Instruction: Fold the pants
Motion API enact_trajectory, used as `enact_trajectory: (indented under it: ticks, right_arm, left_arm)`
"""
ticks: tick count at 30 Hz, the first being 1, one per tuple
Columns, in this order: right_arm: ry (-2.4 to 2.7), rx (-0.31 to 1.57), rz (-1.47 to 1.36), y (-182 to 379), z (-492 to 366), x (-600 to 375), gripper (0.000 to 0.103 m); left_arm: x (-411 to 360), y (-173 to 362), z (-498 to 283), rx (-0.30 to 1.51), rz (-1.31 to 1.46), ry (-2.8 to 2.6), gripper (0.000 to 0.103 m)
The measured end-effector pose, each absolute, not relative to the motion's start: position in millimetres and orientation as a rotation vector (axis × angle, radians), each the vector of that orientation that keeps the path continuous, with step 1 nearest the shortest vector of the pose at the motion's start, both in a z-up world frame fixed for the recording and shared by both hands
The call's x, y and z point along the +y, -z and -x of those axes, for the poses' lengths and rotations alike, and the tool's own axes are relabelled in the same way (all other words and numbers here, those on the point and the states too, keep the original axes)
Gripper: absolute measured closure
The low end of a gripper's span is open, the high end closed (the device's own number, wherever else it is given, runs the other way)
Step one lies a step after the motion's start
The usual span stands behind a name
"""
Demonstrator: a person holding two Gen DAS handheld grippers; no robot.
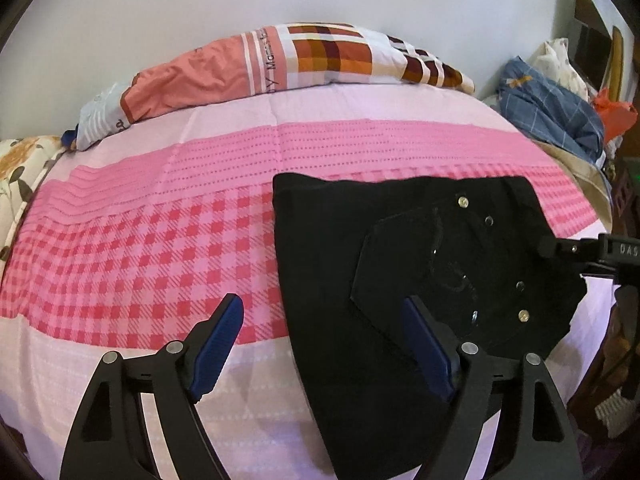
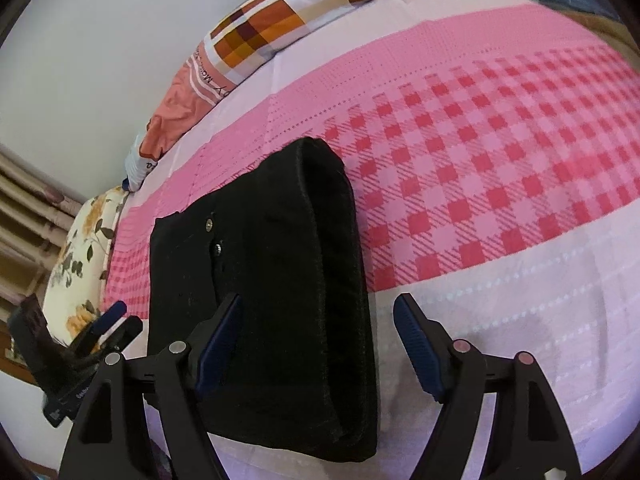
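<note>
The left gripper (image 1: 324, 340) stands open, its blue pads spread wide with nothing pinched between them; one finger hangs over the pink checked bedsheet (image 1: 140, 248), the other over the black pants (image 1: 328, 248). The right gripper (image 2: 318, 340) is open too, one pad above the dark cloth and the other above the pale band of sheet, and I can't see either pad pressing on fabric.

The pants lie on the bed as a compact dark packet, already doubled over: from the right-hand view a rounded fold (image 2: 320, 152) shows at the far end, with thick stacked layers along the edge facing the checks. A pocket and a few metal rivets (image 1: 463, 201) face up. Beyond them a patchwork pillow (image 1: 304, 60) sits against the wall, well apart from the work, and a heap of blue bedding (image 1: 548, 104) rests at the bed's far corner.

To my eye the fold is laid and the hands are letting go or tidying. Doing it well means lifting the fingers straight off so no layer drags, then checking that the edges line up and the upper layer lies flat. If another fold is wanted, both pads should take all layers at one end together, or the stack will slide apart
</note>
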State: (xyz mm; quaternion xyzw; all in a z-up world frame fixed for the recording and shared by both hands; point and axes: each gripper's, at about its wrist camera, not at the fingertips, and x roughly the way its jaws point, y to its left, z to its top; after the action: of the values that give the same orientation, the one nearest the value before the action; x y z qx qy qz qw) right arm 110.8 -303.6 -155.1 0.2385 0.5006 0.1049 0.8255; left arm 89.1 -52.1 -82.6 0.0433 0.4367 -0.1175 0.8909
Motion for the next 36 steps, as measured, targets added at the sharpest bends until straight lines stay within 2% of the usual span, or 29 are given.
enact_trajectory:
  ticks: [7, 13, 16, 18, 25, 36]
  right_arm:
    - [-0.250, 1.068, -0.477, 158.8, -110.9, -296.2, 0.028]
    - [-0.291, 1.058, -0.425, 160.1, -112.8, -289.2, 0.023]
    - [-0.315, 1.071, -0.453, 160.9, -116.5, -291.8, 0.017]
    - [-0.369, 1.073, -0.453, 161.9, -120.4, -288.9, 0.000]
    - [-0.375, 1.084, -0.329, 161.1, -117.3, -274.1, 0.000]
    - [-0.428, 1.092, -0.616, 166.9, -123.2, -308.5, 0.000]
  left_arm:
    - [-51.4, 91.4, -94.4, 0.930, -0.093, 0.246, 0.022]
    - [-51.6, 106.9, -102.8, 0.994, -0.071, 0.316, 0.022]
    - [-52.3, 113.7, -106.1, 1.026, -0.053, 0.360, 0.022]
    - [-51.0, 115.3, -108.0, 1.035, -0.038, 0.378, 0.022]
    - [-51.9, 118.1, -110.6, 1.050, -0.052, 0.402, 0.022]
    - [-61.3, 117.6, -115.4, 1.054, -0.113, 0.399, 0.022]
